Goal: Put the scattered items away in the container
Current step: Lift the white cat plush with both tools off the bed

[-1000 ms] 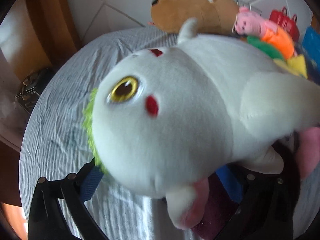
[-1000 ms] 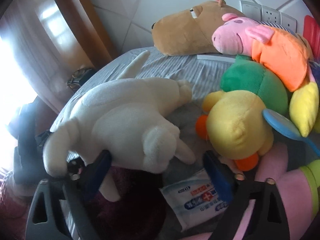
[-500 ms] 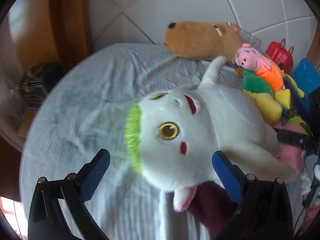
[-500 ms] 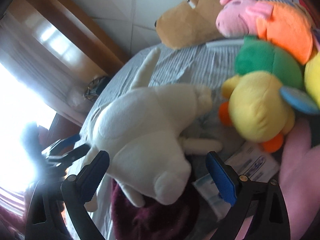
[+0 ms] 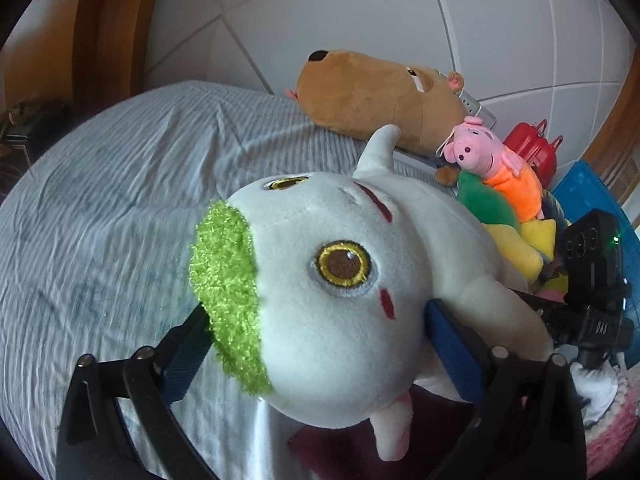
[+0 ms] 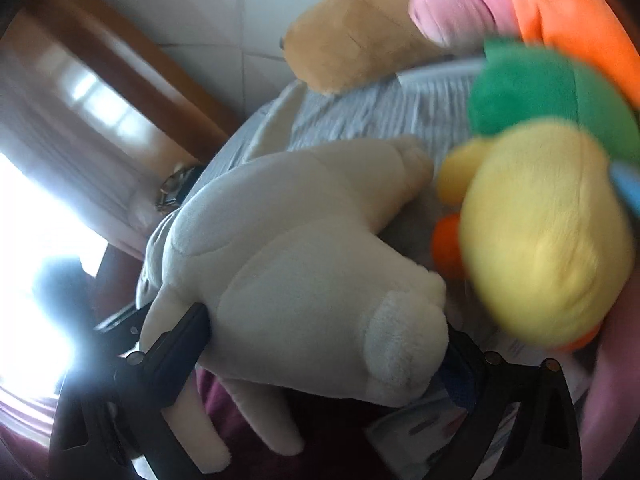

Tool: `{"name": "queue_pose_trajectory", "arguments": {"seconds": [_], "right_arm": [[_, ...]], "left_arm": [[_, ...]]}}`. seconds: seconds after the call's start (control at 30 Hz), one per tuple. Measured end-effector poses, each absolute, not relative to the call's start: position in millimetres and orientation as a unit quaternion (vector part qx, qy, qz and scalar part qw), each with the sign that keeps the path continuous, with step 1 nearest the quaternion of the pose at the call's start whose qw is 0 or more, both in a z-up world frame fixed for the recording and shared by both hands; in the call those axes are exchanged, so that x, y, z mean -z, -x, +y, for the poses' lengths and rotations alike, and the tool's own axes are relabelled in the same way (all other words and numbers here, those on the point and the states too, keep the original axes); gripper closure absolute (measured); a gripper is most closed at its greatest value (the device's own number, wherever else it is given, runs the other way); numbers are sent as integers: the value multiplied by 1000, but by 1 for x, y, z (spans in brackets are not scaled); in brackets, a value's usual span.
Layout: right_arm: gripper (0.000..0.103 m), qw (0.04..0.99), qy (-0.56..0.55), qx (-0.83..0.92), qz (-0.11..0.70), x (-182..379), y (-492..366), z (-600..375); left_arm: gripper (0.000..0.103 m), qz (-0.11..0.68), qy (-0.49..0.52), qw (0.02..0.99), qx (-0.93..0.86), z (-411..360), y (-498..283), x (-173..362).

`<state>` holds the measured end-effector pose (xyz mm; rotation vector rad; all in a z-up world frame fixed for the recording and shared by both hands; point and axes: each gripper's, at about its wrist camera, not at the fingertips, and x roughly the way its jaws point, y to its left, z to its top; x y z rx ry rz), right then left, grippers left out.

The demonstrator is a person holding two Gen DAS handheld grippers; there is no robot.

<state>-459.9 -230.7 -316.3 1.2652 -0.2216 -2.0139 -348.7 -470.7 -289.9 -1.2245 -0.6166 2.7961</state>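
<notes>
Here, both grippers pinch the white plush (image 5: 352,288): left gripper (image 5: 316,344) on its head, right gripper (image 6: 324,344) on its rump, body running toward 1 o'clock.

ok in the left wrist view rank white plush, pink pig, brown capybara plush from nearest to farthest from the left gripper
1. white plush: between the fingers of the left gripper, touching both pads.
2. pink pig: upper right, on the toy pile.
3. brown capybara plush: farthest, at the wall behind the pig.

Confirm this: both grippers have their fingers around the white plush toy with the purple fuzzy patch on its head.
Not quite. The left wrist view shows the fuzzy patch is bright green, not purple. Both grippers do have fingers around the white plush toy.
</notes>
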Motion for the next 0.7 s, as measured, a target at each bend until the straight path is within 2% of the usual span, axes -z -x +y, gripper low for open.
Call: {"name": "queue_pose_trajectory", "arguments": {"seconds": [0.03, 0.1, 0.17, 0.27, 0.37, 0.47, 0.5, 0.53, 0.6, 0.7], "right_arm": [[10, 370, -479, 793, -70, 311, 458, -233], [11, 371, -469, 800, -48, 303, 453, -236], [10, 372, -469, 797, -84, 303, 453, -225], [10, 354, -480, 789, -149, 307, 460, -211], [10, 355, -505, 774, -137, 321, 470, -223], [10, 368, -521, 747, -185, 337, 484, -224], [11, 372, -522, 744, -189, 338, 486, -226], [19, 376, -519, 745, -184, 335, 485, -227], [21, 382, -502, 760, -154, 318, 477, -230], [22, 386, -482, 773, -143, 296, 465, -228]], "left_arm": [[6, -195, 392, 10, -899, -469, 348, 288], [7, -195, 398, 10, -896, -470, 347, 287], [7, -204, 399, 17, -894, -475, 345, 288], [0, -202, 406, 17, -891, -472, 346, 293], [0, -255, 404, 30, -878, -478, 352, 307], [0, -295, 399, 38, -868, -482, 355, 316], [2, -288, 398, 36, -870, -480, 354, 313], [5, -279, 397, 33, -874, -477, 353, 309], [14, -264, 397, 27, -879, -471, 347, 297], [16, -249, 388, 23, -887, -465, 334, 277]]}}
